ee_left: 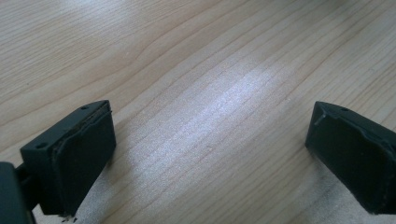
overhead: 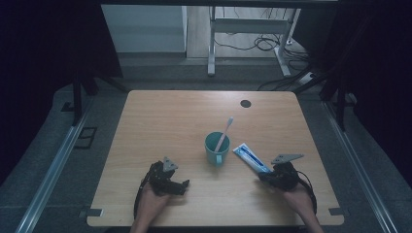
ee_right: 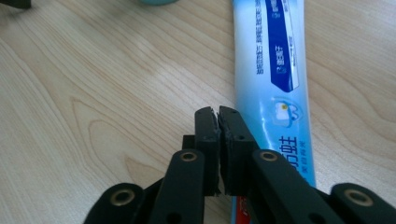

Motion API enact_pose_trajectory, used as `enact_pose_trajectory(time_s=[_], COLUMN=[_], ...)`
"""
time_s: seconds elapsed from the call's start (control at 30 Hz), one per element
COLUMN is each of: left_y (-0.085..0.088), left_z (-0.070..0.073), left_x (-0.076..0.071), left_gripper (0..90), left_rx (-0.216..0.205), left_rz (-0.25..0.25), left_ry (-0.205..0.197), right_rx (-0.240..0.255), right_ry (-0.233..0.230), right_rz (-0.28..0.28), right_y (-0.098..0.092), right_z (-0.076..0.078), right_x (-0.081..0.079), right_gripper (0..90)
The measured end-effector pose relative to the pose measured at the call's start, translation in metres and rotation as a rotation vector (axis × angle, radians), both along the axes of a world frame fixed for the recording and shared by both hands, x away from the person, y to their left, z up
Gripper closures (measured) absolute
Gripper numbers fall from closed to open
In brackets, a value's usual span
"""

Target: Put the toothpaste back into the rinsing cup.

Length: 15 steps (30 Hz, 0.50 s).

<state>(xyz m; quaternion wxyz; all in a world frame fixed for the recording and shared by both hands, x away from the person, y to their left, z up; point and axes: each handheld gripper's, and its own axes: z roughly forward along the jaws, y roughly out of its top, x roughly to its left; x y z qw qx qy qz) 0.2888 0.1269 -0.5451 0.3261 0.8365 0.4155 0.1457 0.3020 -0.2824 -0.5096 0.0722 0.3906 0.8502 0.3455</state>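
Your right gripper (ee_right: 218, 116), jaws nearly together and holding nothing, hovers beside the toothpaste tube (ee_right: 273, 70) to line up a grasp, while your left gripper (ee_left: 210, 140) waits wide open over bare table (ee_left: 187, 56).

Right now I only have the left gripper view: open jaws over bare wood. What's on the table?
Observer: A teal cup stands near the middle of the table, with a toothbrush leaning in it.
Operator: Anything else?
Observer: A blue-and-white toothpaste tube lies flat just right of the cup.
Operator: Where's the right gripper?
Observer: The right gripper is at the tube's near end, its jaws shut with nothing between them.
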Motion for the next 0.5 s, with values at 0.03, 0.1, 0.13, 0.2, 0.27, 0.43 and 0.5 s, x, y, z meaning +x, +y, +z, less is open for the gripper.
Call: enact_pose_trajectory(time_s=[0.03,0.1,0.13,0.2,0.27,0.43,0.5], left_y=[0.0,0.0,0.0,0.0,0.0,0.0,0.0], left_z=[0.0,0.0,0.0,0.0,0.0,0.0,0.0], left_x=[0.0,0.0,0.0,0.0,0.0,0.0,0.0], left_gripper=[1.8,1.8,1.8,1.8,1.8,1.8,1.8], left_rx=[0.0,0.003,0.003,0.003,0.002,0.0,-0.001], left_rz=[0.0,-0.002,-0.001,-0.002,-0.002,0.0,0.001], left_ry=[0.0,0.0,0.0,0.0,0.0,0.0,0.001], right_rx=[0.002,0.003,0.002,-0.006,-0.016,-0.038,-0.05], right_ry=[-0.006,-0.009,-0.016,-0.027,-0.028,-0.007,0.005], right_rz=[0.001,-0.003,-0.007,-0.011,-0.017,-0.027,-0.03], right_y=[0.0,-0.001,-0.001,-0.004,-0.006,-0.011,-0.012], right_z=[0.001,0.005,0.008,0.013,0.016,0.021,0.022], right_x=[0.0,0.0,-0.001,-0.001,0.0,0.005,0.007], right_gripper=[83.9,81.7,80.6,77.3,73.6,65.0,61.4])
